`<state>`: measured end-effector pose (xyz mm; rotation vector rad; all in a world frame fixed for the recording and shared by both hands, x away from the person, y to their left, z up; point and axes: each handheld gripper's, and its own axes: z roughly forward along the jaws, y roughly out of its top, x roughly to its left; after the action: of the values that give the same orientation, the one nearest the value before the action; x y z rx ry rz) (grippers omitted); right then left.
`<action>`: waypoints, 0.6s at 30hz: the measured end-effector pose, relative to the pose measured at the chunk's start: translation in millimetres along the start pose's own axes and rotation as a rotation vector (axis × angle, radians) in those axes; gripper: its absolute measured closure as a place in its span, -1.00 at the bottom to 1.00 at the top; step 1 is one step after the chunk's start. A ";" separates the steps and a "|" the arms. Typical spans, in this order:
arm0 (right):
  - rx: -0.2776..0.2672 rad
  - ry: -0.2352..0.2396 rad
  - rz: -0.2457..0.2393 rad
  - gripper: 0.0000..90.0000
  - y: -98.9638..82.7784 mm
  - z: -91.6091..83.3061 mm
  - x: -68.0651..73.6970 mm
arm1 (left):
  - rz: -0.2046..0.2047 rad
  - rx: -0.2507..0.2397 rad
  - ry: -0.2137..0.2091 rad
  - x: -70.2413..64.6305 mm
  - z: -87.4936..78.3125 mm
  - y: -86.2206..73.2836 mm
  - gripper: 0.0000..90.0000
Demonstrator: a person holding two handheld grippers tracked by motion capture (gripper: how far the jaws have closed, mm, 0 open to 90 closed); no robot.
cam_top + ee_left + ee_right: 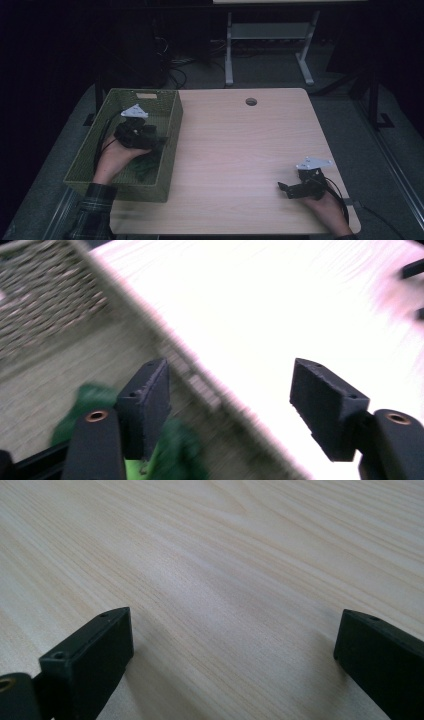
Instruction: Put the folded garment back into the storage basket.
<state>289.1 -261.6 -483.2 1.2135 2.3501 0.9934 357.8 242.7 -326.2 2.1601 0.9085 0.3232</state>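
We lift clear of the green cloth dropped in the basket.
Left gripper [230, 405] jaws spread, nothing between them; the crumpled green cloth [87, 402] lies inside the olive woven rectangular basket [170, 150]. We should rise straight, clearing the basket's rim; right gripper [292, 189], jaws apart, waits well right of the basket on the pale wooden worktop [240, 150].

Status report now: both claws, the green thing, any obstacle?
Left claw open above basket. Right claw open over table. Green thing lies in basket, not gripped. Nothing blocking.
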 end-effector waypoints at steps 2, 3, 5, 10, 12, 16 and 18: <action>0.000 0.000 0.000 -0.95 0.0 0.0 0.0 | 0.007 -0.019 -0.019 -9.5 4.4 4.3 -0.38; 0.000 0.000 0.000 -0.95 0.0 0.0 0.0 | 0.010 -0.027 -0.025 -14.4 6.7 6.3 -0.44; 0.000 0.000 0.000 -0.95 0.0 0.1 0.0 | 0.018 -0.035 -0.043 -24.5 12.3 9.3 -0.49; 0.000 0.000 0.001 -0.95 0.0 0.0 0.0 | 0.045 -0.037 -0.065 -55.5 30.6 14.8 -0.60; 0.000 0.000 0.000 -0.95 0.0 0.0 0.0 | 0.050 -0.037 -0.067 -61.1 33.7 15.4 -0.62; 0.000 0.000 0.001 -0.95 0.0 0.0 0.0 | 0.079 -0.034 -0.066 -82.5 47.6 15.6 -0.68; 0.000 0.000 0.001 -0.95 0.0 0.0 0.1 | 0.080 -0.031 -0.072 -90.5 54.9 14.1 -0.68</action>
<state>289.1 -261.6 -483.1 1.2146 2.3500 0.9936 326.7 143.0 -348.3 2.1690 0.7741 0.2945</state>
